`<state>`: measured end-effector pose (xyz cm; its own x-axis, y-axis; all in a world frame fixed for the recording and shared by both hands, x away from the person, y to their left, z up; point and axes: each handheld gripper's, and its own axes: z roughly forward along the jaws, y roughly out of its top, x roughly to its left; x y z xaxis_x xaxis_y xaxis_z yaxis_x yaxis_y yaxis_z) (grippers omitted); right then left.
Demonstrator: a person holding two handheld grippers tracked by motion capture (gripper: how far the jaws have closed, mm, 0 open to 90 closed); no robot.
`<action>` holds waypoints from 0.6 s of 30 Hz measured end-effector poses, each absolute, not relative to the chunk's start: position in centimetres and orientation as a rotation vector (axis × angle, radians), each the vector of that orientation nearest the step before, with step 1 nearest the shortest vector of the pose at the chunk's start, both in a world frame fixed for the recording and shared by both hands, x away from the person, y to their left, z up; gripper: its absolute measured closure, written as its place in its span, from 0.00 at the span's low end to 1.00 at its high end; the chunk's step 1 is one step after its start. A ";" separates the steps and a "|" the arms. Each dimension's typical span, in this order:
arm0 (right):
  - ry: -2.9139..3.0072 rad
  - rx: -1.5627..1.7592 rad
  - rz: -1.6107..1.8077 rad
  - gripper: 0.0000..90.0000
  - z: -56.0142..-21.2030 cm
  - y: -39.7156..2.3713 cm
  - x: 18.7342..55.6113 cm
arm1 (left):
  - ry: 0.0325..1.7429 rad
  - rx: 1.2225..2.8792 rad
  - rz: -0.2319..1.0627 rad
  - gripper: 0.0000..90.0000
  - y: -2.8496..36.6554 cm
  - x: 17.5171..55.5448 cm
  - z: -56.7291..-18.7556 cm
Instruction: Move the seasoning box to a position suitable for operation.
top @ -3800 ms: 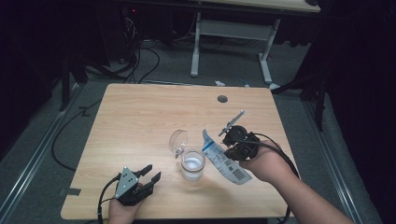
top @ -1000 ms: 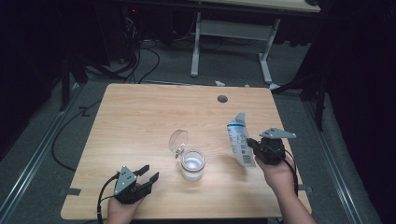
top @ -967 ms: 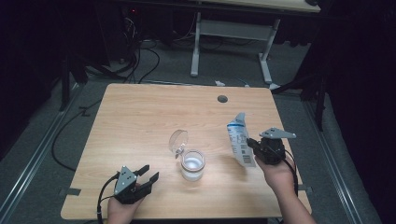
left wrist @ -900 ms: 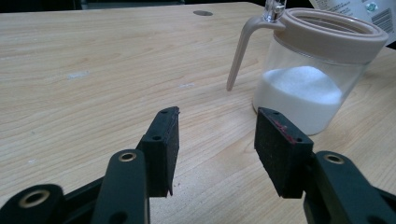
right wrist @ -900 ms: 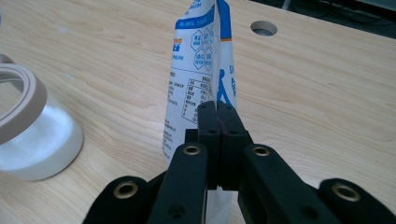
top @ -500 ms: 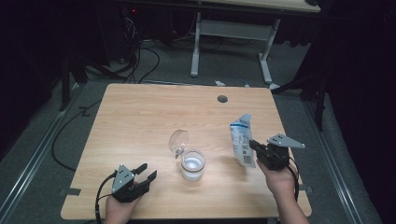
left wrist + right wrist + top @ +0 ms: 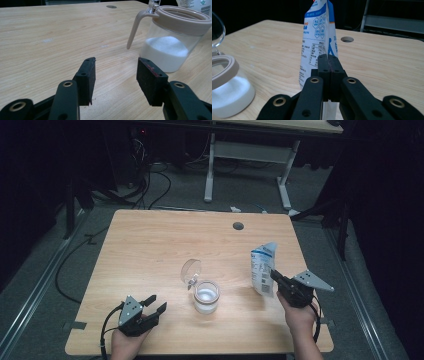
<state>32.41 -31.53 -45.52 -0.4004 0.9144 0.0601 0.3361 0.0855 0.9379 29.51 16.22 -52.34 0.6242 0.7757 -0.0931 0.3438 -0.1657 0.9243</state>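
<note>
A white and blue printed bag [image 7: 262, 268] stands upright on the table's right side, pinched at its lower edge by my right gripper [image 7: 275, 278]. In the right gripper view the bag [image 7: 318, 37] rises straight above the shut gripper [image 7: 328, 61]. A clear jar [image 7: 206, 296] with a beige rim, its round lid tipped open, holds white powder at the table's middle. My left gripper [image 7: 154, 304] rests near the front left edge, open with nothing between its pads. In the left gripper view the jar [image 7: 172, 42] stands just beyond my left gripper [image 7: 116, 68], to its right.
The wooden table [image 7: 150, 245] has a round cable hole [image 7: 238, 226] near its far edge. Behind it stand a white desk frame [image 7: 250, 155] and floor cables [image 7: 150, 180]. Dark curtains close off both sides.
My right hand has lowered the bag toward the right front of the table, and the bag now stands upright. The left gripper has stayed put.
</note>
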 end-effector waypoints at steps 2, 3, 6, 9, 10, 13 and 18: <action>1.786 1.229 1.328 1.00 -46.0 -31.8 32.5 | 0.908 1.764 0.501 0.55 16.1 29.4 -52.3; 1.786 1.229 1.328 1.00 -46.0 -31.8 32.5 | 0.908 1.764 0.501 0.55 16.1 29.4 -52.3; 1.771 1.227 1.334 1.00 -46.9 -32.3 32.8 | 0.909 1.760 0.501 0.55 16.1 29.5 -52.3; 1.765 1.230 1.348 1.00 -47.4 -32.5 33.1 | 0.910 1.764 0.500 0.55 15.9 29.6 -52.3; 1.761 1.233 1.348 1.00 -47.5 -32.6 33.2 | 0.911 1.766 0.496 0.55 15.9 29.7 -52.3; 1.752 1.224 1.348 1.00 -47.9 -32.7 33.5 | 0.903 1.771 0.501 0.55 15.6 29.7 -52.2; 1.743 1.209 1.356 1.00 -48.9 -33.0 32.9 | 0.892 1.784 0.500 0.55 15.4 29.5 -52.3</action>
<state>32.90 -33.05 -48.89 -0.3939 0.9169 0.0645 0.2879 0.0564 0.9560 29.52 15.37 -52.32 0.6376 0.7667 -0.0745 0.3367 -0.1904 0.9222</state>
